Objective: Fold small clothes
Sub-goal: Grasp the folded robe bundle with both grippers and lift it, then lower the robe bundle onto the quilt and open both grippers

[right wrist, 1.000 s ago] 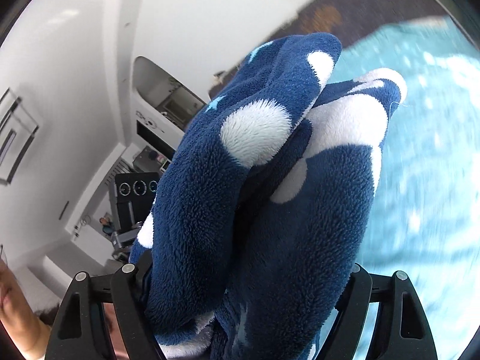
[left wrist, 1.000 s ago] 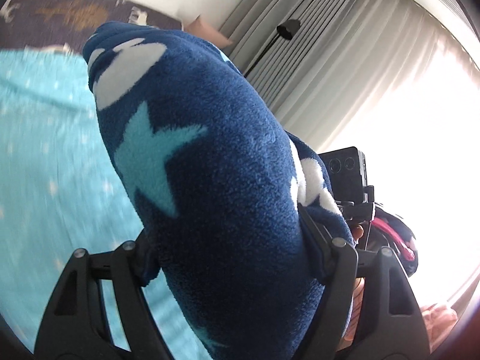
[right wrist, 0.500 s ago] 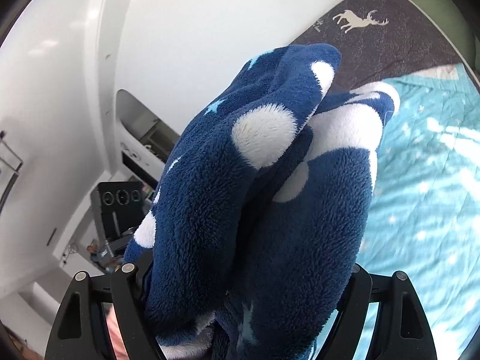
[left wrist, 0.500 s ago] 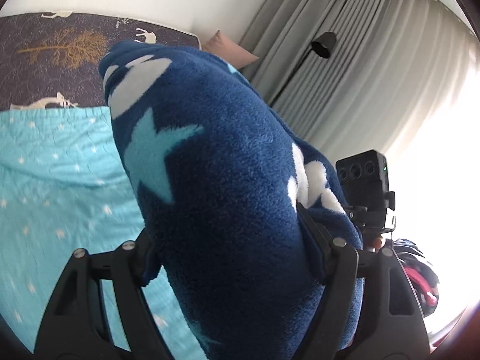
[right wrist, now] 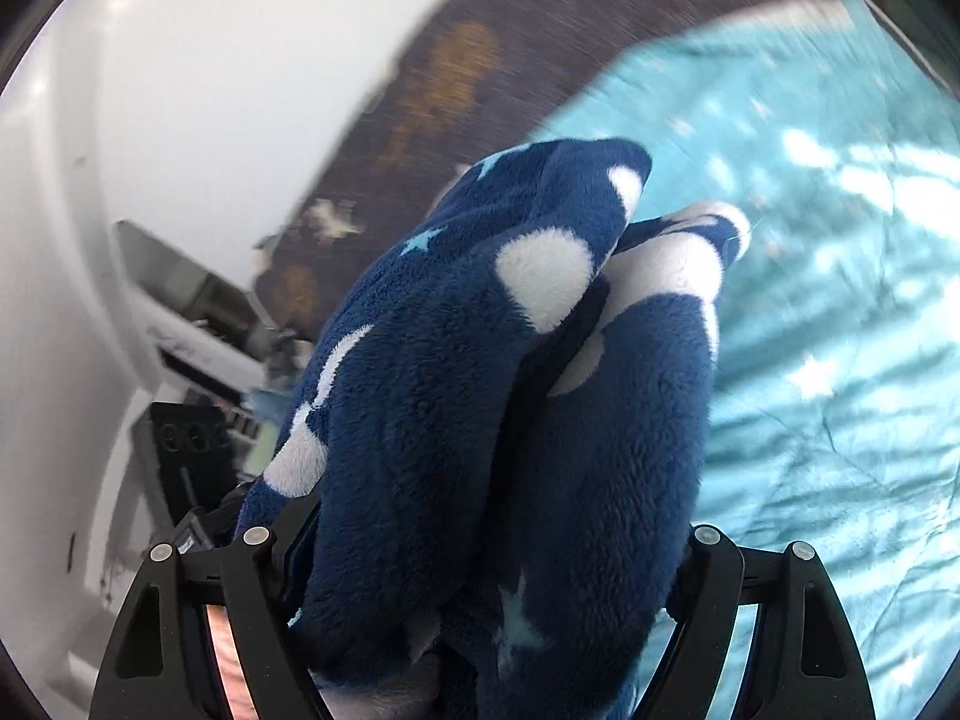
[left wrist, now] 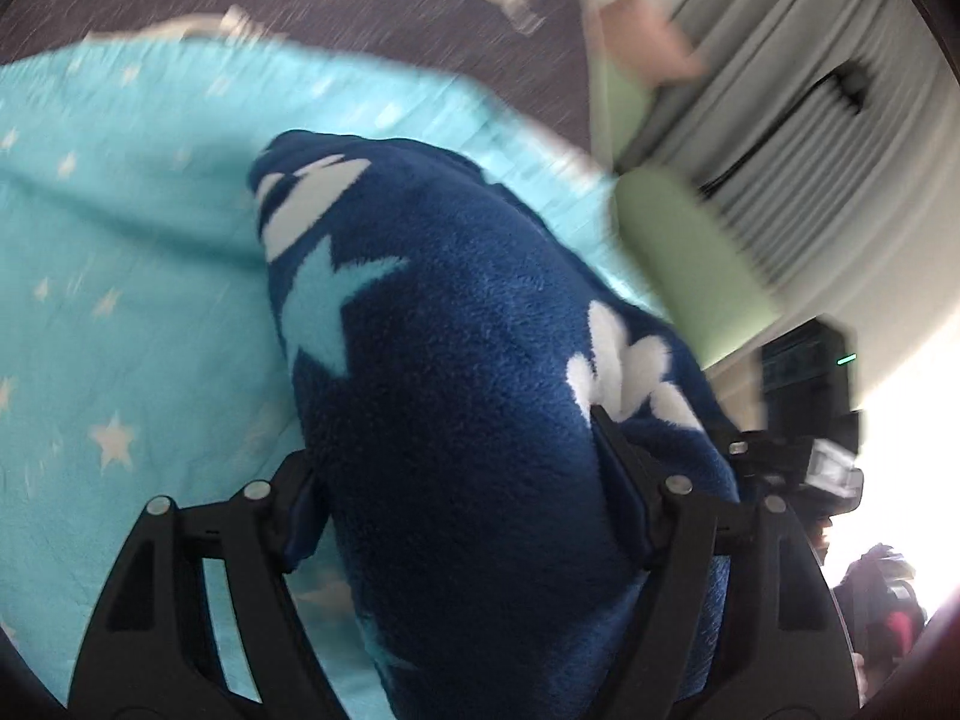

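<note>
A thick bunch of the navy fleece garment (left wrist: 468, 420) was pinched in the left gripper (left wrist: 474, 516), whose jaws were opening slightly around it, while another bunch was clamped in the right gripper (right wrist: 480, 576). The garment was held above the turquoise star-print bed cover (left wrist: 120, 312). For a neat fold, both edges would best be lowered level and together before being released.

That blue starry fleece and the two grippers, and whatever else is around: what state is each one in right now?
Blue fleece garment: bunched thick, clamped at both ends, above the bed.
Left gripper: jaws opening, fleece still pressed between them.
Right gripper: shut on doubled fleece.
Turquoise star blanket: spread on the bed, wrinkled.
Grey curtains: drawn.
</note>
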### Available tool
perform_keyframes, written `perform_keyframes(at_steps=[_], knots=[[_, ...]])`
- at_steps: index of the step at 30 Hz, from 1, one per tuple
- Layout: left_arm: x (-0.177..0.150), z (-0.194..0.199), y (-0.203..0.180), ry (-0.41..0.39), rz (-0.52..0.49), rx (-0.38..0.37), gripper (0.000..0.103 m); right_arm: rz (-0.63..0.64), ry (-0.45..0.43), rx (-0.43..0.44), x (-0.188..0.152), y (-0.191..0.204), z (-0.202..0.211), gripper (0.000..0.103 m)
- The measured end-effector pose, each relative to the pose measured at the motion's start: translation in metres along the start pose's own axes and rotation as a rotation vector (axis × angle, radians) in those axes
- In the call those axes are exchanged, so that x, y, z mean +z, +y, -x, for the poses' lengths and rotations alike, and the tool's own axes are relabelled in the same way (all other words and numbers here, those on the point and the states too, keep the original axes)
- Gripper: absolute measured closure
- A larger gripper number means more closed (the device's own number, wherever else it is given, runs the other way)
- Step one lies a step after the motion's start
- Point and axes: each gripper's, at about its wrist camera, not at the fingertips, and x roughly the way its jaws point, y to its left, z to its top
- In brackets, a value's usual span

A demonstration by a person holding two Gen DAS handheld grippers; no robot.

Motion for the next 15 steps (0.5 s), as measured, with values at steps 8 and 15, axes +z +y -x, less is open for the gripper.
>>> perform_keyframes(at_steps=[8,15], knots=[[-0.015,0.013,-0.013,-0.13,-0.157,0.139,0.014,0.006,0.014,-0.042,-0.024,-0.031,0.015,0.011],[-0.025,0.064,-0.054,-0.213,-0.284,0.221,0.016,-0.012,-0.064,-0.123,-0.041,-0.025,0.079,0.011]])
